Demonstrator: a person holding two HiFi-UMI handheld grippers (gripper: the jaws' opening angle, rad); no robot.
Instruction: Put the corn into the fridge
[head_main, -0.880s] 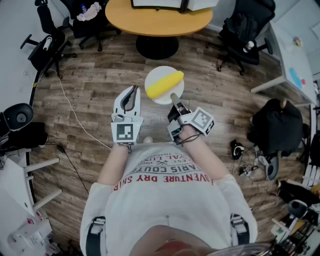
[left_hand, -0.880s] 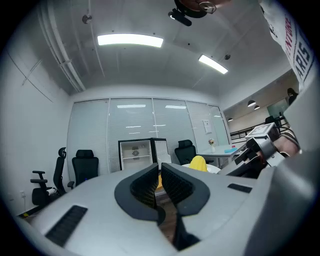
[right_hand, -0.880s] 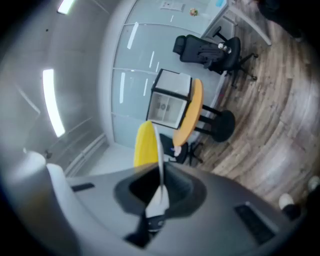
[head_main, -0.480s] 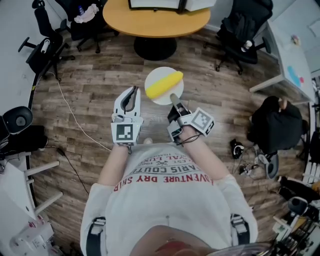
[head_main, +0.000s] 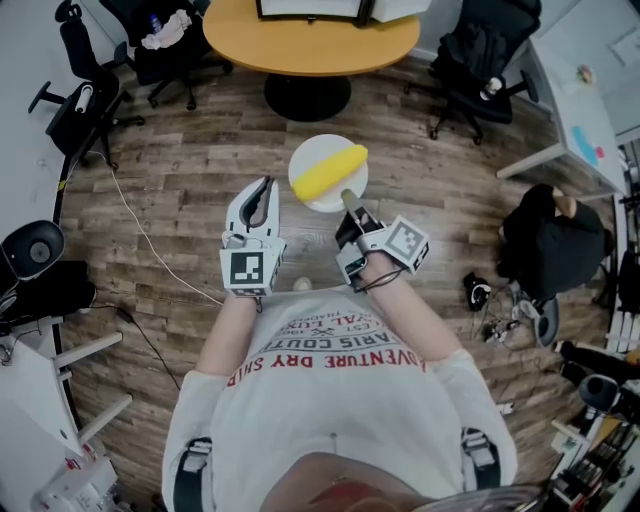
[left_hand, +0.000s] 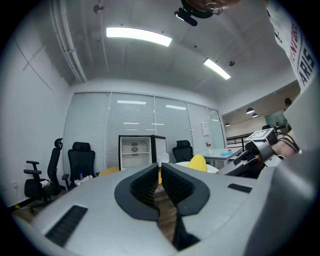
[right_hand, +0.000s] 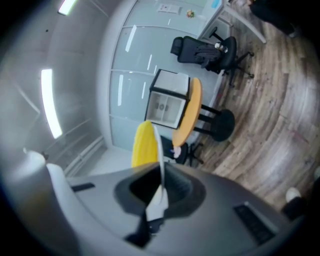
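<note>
A yellow corn cob (head_main: 330, 169) lies on a white plate (head_main: 311, 192) held out in front of the person. My right gripper (head_main: 348, 198) is shut on the plate's near rim; in the right gripper view the plate (right_hand: 159, 150) shows edge-on between the jaws of the right gripper (right_hand: 160, 186), with the corn (right_hand: 144, 144) on it. My left gripper (head_main: 266, 185) stays level to the left of the plate, shut and holding nothing (left_hand: 160, 172). The small fridge (left_hand: 135, 152) stands ahead on a round orange table (head_main: 310, 45), its door open (left_hand: 160, 148).
Black office chairs (head_main: 88, 100) (head_main: 480, 60) stand on both sides of the table. A white cable (head_main: 140, 225) runs across the wooden floor at left. A white desk (head_main: 575, 105) and dark bags (head_main: 550, 245) are at right.
The head view has shifted slightly over the floor. Both grippers and the plate with the corn keep the same places in front of the person.
</note>
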